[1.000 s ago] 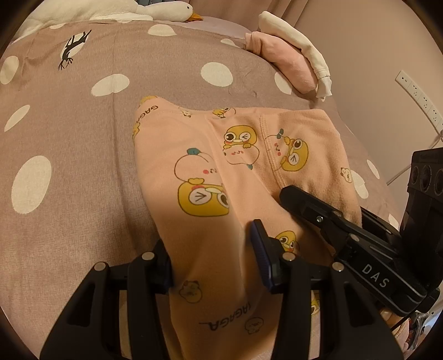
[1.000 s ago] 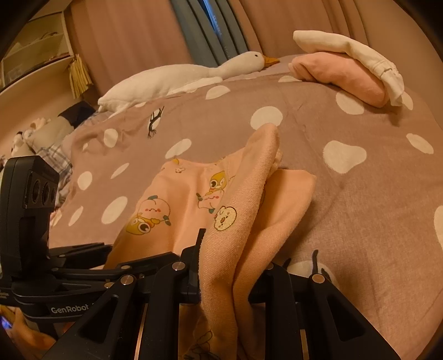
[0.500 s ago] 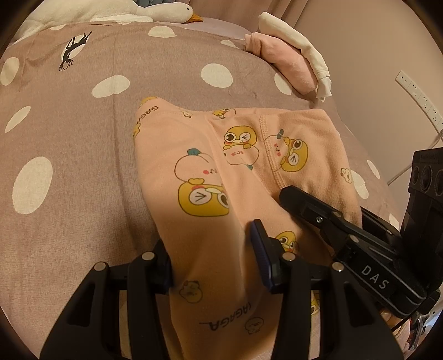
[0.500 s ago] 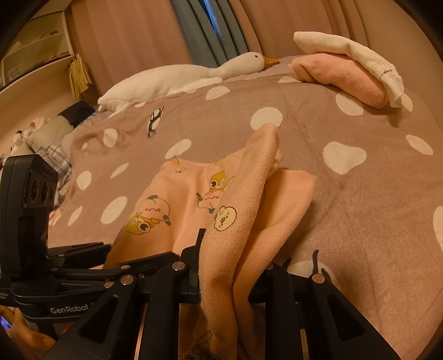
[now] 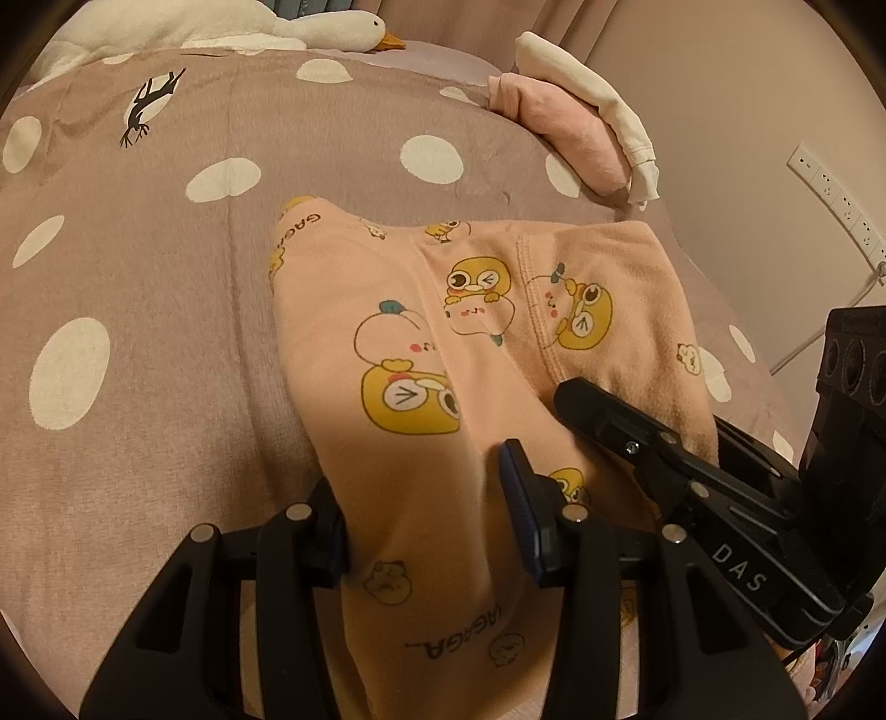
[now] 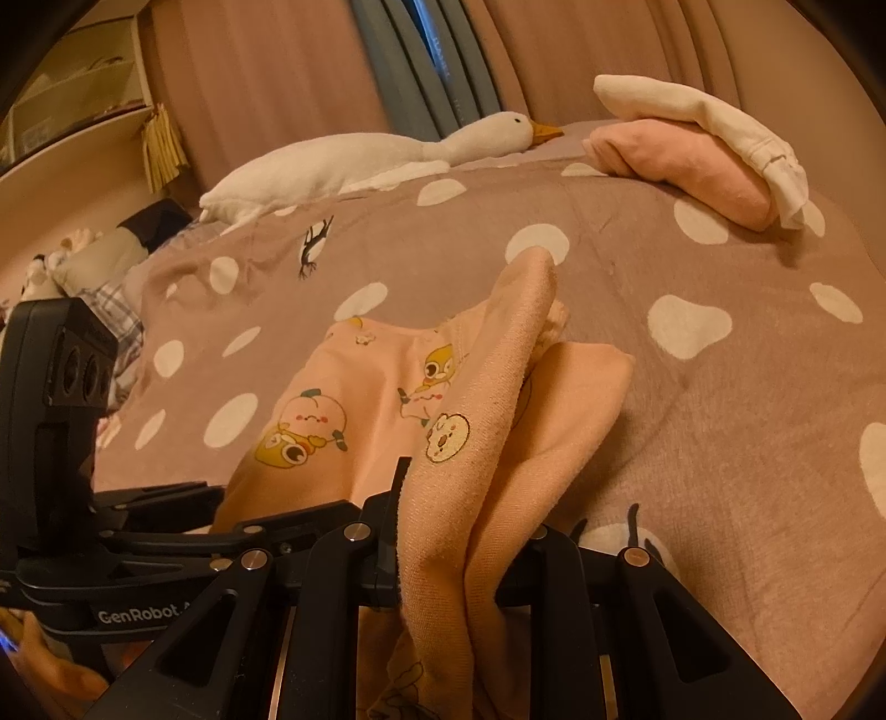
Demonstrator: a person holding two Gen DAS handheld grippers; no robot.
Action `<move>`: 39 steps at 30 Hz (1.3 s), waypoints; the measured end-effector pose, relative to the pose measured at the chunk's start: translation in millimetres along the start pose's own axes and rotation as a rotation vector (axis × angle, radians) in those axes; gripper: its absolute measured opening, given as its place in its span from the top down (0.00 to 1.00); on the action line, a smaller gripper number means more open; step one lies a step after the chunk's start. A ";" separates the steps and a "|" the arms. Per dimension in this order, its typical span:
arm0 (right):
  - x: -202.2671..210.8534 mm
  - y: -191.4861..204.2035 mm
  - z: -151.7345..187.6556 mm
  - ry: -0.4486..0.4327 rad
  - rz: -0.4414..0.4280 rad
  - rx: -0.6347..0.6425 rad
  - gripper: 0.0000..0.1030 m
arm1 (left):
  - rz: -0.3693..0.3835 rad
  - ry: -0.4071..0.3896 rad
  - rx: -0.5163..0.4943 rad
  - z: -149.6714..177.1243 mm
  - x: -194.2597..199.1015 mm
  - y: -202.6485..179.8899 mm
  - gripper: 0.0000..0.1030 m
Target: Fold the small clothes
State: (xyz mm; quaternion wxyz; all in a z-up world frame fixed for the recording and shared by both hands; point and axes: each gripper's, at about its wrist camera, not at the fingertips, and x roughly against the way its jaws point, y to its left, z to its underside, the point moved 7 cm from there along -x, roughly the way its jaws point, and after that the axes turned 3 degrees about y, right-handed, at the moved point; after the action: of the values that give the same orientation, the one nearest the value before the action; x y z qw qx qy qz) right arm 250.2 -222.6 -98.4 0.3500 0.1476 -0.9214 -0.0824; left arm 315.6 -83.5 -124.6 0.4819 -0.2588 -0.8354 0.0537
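Two folded garments (image 5: 576,127) on bedspread (image 5: 166,266)

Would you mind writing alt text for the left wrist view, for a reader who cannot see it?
The left gripper holds a fold of peach cartoon-print children's pants lying on a mauve bedspread with white spots. The right gripper reaches in from the right onto the fabric. A plush goose and folded clothes lie at the far edge.

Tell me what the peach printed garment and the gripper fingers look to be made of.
Peach printed garment: soft matte knit, probably cotton; fuzzy looped texture and limp folds show in the right wrist view. Left gripper fingers: rigid matte black plastic, apparently, with metal pins and a blue pad.
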 end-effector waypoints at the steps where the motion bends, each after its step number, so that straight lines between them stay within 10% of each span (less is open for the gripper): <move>1: 0.4 0.1 -0.3 -0.001 0.000 0.000 0.79 | -0.001 -0.001 0.000 0.3 0.4 0.0 0.57; 39: 8.9 9.1 -2.5 -0.046 -0.016 0.011 0.79 | 0.010 -0.026 0.003 -1.8 6.0 3.4 0.70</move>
State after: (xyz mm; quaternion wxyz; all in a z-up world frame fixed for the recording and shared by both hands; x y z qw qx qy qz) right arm 243.5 -217.0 -88.7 0.3274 0.1548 -0.9284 -0.0837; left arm 315.9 -77.9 -120.1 0.4710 -0.2613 -0.8403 0.0607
